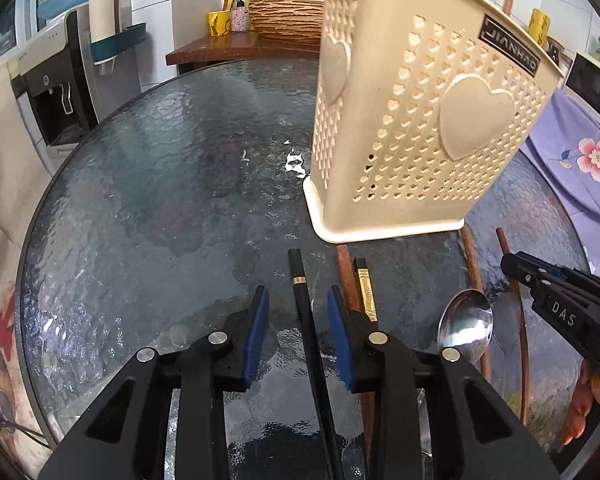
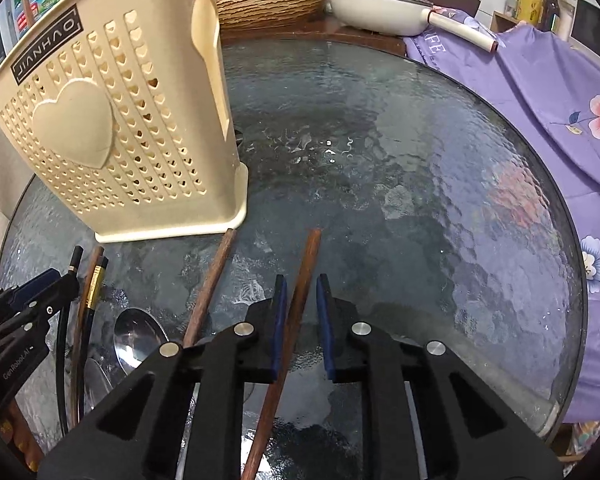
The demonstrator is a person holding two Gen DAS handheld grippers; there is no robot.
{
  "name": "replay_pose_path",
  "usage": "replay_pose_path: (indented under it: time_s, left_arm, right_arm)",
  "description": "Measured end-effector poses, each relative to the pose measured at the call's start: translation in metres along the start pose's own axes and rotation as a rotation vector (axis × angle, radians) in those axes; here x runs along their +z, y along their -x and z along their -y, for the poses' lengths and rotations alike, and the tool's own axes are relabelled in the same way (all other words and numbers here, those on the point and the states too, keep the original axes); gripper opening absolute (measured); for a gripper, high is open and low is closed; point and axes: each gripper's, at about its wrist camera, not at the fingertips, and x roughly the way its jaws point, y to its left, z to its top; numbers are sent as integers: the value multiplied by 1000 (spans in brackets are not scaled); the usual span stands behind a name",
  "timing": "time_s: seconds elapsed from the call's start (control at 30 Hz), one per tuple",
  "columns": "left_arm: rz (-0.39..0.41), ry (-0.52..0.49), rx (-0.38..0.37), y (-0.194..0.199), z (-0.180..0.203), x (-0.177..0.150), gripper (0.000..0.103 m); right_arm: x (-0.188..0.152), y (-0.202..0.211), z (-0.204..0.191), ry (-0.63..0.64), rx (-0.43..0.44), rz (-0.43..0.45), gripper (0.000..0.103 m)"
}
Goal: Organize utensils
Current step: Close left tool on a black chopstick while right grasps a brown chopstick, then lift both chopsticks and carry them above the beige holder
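Chopsticks lie between open jaws: left hand-held gripper (image 1: 298, 320) straddles the black chopstick (image 1: 306, 320), right hand-held gripper (image 2: 302, 312) the brown chopstick (image 2: 296, 312); close squarely before lifting toward the holder (image 1: 416, 120).

glossy metal spoon (image 1: 465, 326), perforated matt plastic caddy (image 1: 420, 120), rippled glass table (image 1: 160, 200)

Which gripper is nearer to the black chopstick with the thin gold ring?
Left. The left gripper has its open jaws on either side of the black chopstick. The right gripper is further right, with open jaws around a brown wooden chopstick.
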Motion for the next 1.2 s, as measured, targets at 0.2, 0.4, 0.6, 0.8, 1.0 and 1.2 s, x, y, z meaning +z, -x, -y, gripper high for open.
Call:
replay_pose_path:
  time_s: [0.2, 0.4, 0.6, 0.8, 1.0, 1.2]
  left_arm:
    - [-5, -8, 11, -1, 1, 2, 13]
    - [-5, -18, 17, -4, 1, 6, 8]
    - [-8, -16, 14, -5, 2, 5, 8]
    - [-10, -12, 5, -5, 2, 6, 7]
    - [-11, 16, -26, -3, -7, 11, 7]
    - [61, 22, -79, 22, -10, 19, 7]
  right_arm:
    - [1, -2, 0, -6, 3, 4, 9]
    - [-1, -2, -2, 10, -1, 10, 7]
    - [-4, -1, -9, 40, -17, 16, 7]
    - [-7, 1, -12, 47, 3, 15, 7]
    - [-3, 12, -3, 25, 54, 53, 7]
    - [-1, 38, 8, -10, 166, 125, 7]
